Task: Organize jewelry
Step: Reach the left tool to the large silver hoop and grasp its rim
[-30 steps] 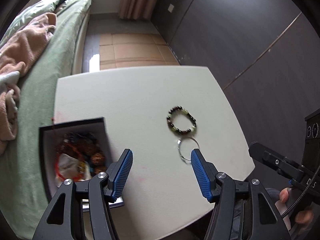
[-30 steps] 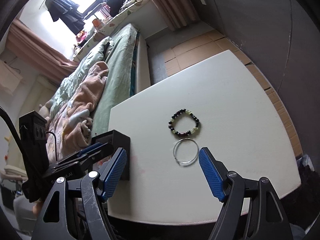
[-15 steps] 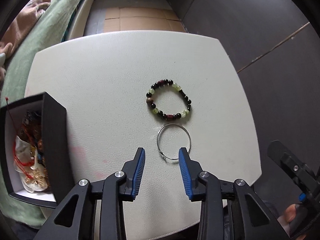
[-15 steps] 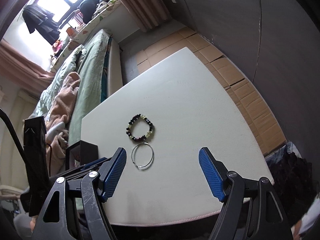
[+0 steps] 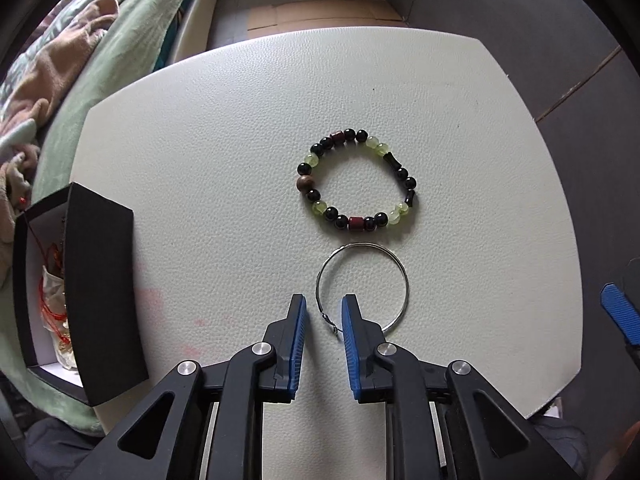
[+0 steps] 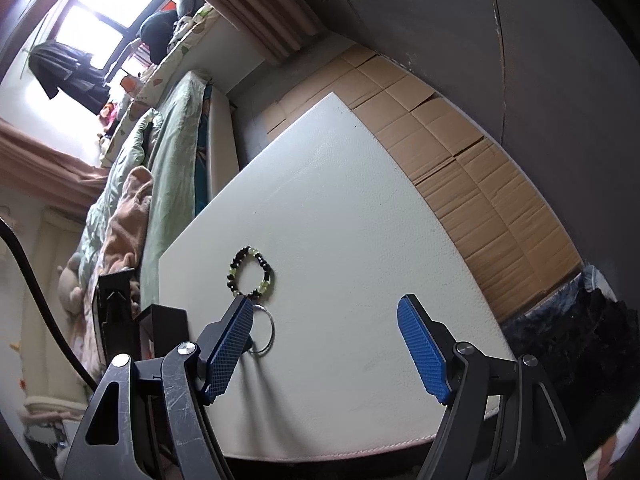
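The left gripper [image 5: 323,312] had dropped low and narrowed its jaws around the near edge of the wire hoop [image 5: 362,285] on the table [image 5: 224,152], not yet pinching, so pickup looked close, while the right gripper [image 6: 326,320] hung wide open.

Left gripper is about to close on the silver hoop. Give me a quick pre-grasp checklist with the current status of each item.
1. Silver hoop near edge sits between the left gripper fingers: ok.
2. Left jaws have a gap, not yet pinching the wire: ok.
3. Beaded bracelet lies apart from the hoop, beyond it and outside the jaws: ok.
4. Fingertips low enough to catch the thin wire on the table: cannot tell.
5. Right gripper open, empty, off to the side: ok.
6. Black jewelry box open at the left table edge for the drop: ok.
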Demonstrator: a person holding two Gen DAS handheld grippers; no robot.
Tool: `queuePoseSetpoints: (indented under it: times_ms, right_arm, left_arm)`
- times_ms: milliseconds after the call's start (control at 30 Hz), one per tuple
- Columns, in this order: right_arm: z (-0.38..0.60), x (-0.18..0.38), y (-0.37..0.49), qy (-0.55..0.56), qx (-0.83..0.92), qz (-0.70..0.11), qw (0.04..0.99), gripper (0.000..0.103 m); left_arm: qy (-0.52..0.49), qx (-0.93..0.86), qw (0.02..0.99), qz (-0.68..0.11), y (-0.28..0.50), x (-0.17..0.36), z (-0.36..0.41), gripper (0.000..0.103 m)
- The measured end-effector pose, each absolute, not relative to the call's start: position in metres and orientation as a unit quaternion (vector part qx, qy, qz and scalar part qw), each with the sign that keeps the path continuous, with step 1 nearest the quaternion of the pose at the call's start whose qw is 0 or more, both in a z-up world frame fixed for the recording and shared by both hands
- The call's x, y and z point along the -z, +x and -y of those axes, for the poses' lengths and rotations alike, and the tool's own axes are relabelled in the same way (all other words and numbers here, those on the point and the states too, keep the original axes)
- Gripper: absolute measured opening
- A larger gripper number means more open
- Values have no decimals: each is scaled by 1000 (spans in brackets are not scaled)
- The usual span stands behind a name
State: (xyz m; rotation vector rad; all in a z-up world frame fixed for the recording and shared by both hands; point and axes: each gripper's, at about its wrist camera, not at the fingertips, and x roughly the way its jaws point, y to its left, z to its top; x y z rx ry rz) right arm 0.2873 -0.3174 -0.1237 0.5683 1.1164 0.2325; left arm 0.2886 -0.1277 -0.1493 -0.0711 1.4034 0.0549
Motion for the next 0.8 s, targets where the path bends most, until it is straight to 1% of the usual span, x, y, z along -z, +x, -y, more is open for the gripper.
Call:
queuePoseSetpoints:
  times_ms: [167, 433, 467, 500, 800]
  right_arm:
    - [321, 127, 291, 279, -115, -521, 798, 75]
    - [317, 130, 295, 279, -118, -525, 795, 75]
    - [316, 130, 295, 278, -117, -527, 795, 75]
    - [315, 131, 295, 276, -117, -528, 795, 75]
    - [306, 137, 298, 261, -105, -541, 793, 75]
  left_arm:
    - [-20, -30, 745, -666, 285, 151, 132, 19]
    - [-15, -27, 741, -671, 281, 152, 132, 19]
    - [-11, -23, 743, -669, 286, 155, 128, 14]
    - [-5, -18, 745, -667, 289, 156, 126, 3]
    - [-30, 6, 760, -649, 299, 149, 94, 2]
